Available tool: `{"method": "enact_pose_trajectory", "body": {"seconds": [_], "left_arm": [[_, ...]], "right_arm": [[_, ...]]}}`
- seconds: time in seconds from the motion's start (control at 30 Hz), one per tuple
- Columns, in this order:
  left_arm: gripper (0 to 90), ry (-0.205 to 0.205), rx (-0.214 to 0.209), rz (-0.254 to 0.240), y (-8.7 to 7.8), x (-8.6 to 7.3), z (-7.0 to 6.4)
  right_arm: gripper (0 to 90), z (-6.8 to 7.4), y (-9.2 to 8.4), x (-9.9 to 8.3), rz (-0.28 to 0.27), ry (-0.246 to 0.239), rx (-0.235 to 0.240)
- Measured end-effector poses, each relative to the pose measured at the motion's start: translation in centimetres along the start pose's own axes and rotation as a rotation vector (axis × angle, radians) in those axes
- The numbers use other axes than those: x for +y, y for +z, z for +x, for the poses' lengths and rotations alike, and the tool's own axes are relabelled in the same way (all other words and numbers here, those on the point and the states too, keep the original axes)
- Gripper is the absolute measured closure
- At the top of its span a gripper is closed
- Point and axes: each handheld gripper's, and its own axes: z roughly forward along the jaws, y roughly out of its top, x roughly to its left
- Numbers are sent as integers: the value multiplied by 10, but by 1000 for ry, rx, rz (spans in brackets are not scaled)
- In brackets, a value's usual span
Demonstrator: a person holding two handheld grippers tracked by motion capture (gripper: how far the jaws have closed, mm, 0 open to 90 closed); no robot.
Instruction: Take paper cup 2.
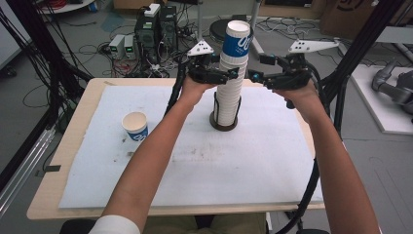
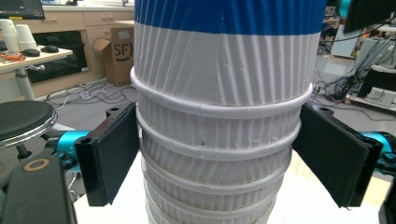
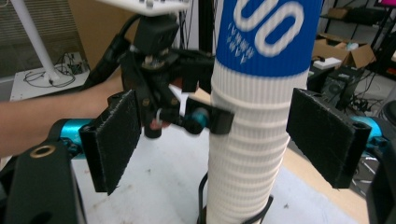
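Forearms: two bare forearms came up from the near edge of the worktop point(image 1: 68, 161), one on each side of its middle.
Sheet: a pale sheet point(image 1: 195, 161) covered most of the worktop, with faint smudges near its centre.
Single cup: a lone paper cup point(image 1: 135, 126) with a blue band stood upright on the sheet, well left of the stack and apart from both hands.
Cup stack: a tall stack of ribbed white paper cups point(image 1: 230, 83) rose upright from a dark ring holder point(image 1: 224, 126) beyond the middle of the sheet; its top cup point(image 1: 237, 41) carried a blue band with white lettering.
Left tongs: the left tongs point(image 1: 229, 75) met the stack from the left, high up; in the left gripper view the two black pads point(image 2: 112, 156) sat against the cup rims on either side, closed on the stack just under the blue-banded cup.
Right tongs: the right tongs point(image 1: 257, 76) hung just right of the stack at about the same height; their pads point(image 3: 114, 140) stood wide, clear of the cups on both sides, holding nothing.
Background: cables and equipment boxes lay on the floor beyond the worktop.
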Motion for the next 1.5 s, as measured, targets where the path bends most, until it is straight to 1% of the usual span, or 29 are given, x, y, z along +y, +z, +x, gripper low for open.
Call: {"method": "enact_pose_trajectory", "body": {"seconds": [0.07, 0.17, 0.27, 0.37, 0.57, 0.77, 1.07, 1.17, 1.27, 1.4, 1.5], "left_arm": [[157, -2, -1, 0, 0, 0, 0], [157, -1, 0, 0, 0, 0, 0], [156, -6, -1, -3, 0, 0, 0], [157, -2, -1, -1, 0, 0, 0], [157, -4, 1, -2, 0, -1, -1], [156, -3, 1, -2, 0, 0, -1], [157, -1, 2, 0, 0, 0, -1], [157, 4, 1, 0, 0, 0, -2], [157, 4, 0, 1, 0, 0, -2], [157, 3, -1, 1, 0, 0, -3], [157, 6, 0, 3, 0, 0, -2]], "right_arm": [[182, -2, 2, 6, 1, -7, -3], [182, -8, 6, 16, 4, -19, -24], [182, -13, 7, 24, 2, -7, -38], [182, -17, 10, 32, 4, -11, -45], [182, -23, 19, 43, 10, 9, -49], [182, -28, 32, 53, 18, 15, -53], [182, -29, 51, 62, 42, 25, -56], [183, -28, 58, 63, 57, 23, -60], [188, -28, 65, 65, 78, 11, -69], [249, -27, 69, 66, 69, 10, -72], [256, -27, 72, 67, 78, 3, -71]]}}
